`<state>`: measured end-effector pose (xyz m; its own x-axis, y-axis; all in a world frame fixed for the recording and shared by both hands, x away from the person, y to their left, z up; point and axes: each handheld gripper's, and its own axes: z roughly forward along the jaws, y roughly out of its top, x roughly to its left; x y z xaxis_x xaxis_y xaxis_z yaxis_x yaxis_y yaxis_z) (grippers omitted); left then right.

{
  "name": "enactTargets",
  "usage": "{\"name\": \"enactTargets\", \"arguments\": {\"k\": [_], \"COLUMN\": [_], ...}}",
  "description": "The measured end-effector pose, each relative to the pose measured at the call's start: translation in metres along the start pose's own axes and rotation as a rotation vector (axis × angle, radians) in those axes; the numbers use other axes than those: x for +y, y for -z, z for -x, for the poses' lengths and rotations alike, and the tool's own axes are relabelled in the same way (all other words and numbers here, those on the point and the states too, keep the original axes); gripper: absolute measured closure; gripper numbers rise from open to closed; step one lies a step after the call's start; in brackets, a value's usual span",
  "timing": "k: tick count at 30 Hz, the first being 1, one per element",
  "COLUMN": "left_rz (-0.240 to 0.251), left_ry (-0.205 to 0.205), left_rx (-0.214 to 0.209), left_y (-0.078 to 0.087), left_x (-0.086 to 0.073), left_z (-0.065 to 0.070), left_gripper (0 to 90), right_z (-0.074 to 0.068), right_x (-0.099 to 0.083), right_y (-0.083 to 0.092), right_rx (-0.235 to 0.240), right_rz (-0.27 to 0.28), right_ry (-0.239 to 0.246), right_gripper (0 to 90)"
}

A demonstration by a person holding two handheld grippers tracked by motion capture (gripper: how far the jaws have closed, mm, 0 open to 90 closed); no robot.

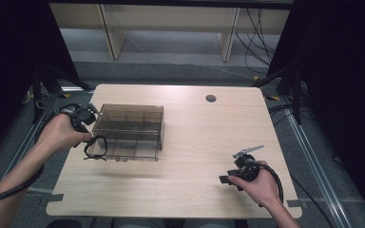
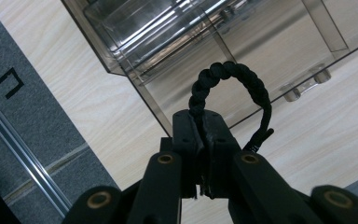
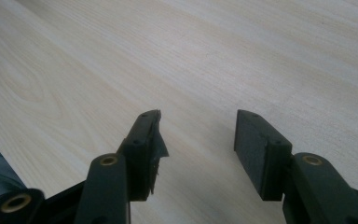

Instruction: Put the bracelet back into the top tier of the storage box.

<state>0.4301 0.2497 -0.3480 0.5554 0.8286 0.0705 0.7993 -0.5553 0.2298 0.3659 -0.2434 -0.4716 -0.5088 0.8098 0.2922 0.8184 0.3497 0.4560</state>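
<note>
The left gripper (image 2: 204,122) is clamped on a black braided cord loop (image 2: 233,84), held at the near left corner of the clear box (image 1: 128,130), which sits toward the table's (image 1: 195,190) left edge; the right gripper (image 3: 198,135) rests near the table's near right corner, jaws apart with nothing between them.

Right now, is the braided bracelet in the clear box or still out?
Out. The left claw is shut on the black bracelet, holding it beside the clear box at its near-left corner.
</note>
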Motion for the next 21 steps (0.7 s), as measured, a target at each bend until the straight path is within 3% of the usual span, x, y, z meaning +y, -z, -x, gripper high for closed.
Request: {"name": "enactTargets", "arguments": {"k": [3, 4, 13, 21], "left_rz": [-0.008, -0.007, -0.018, 0.002], "left_ry": [0.006, 0.007, 0.012, 0.03], "left_rx": [0.002, 0.004, 0.023, 0.047], "left_y": [0.001, 0.001, 0.001, 0.002], "left_x": [0.002, 0.003, 0.009, 0.013], "left_z": [-0.003, -0.004, -0.011, -0.021], "left_gripper": [84.6, 84.7, 84.6, 84.6], "right_z": [0.0, 0.002, 0.002, 0.002], "right_x": [0.0, 0.001, 0.0, 0.0], "right_y": [0.0, 0.001, 0.001, 0.001], "right_rx": [0.0, 0.0, 0.016, 0.015], "right_rz": [0.002, -0.008, -0.01, -0.011], "right_ry": [-0.002, 0.025, 0.025, 0.024], "right_gripper": [51.1, 51.1, 51.1, 51.1]}}
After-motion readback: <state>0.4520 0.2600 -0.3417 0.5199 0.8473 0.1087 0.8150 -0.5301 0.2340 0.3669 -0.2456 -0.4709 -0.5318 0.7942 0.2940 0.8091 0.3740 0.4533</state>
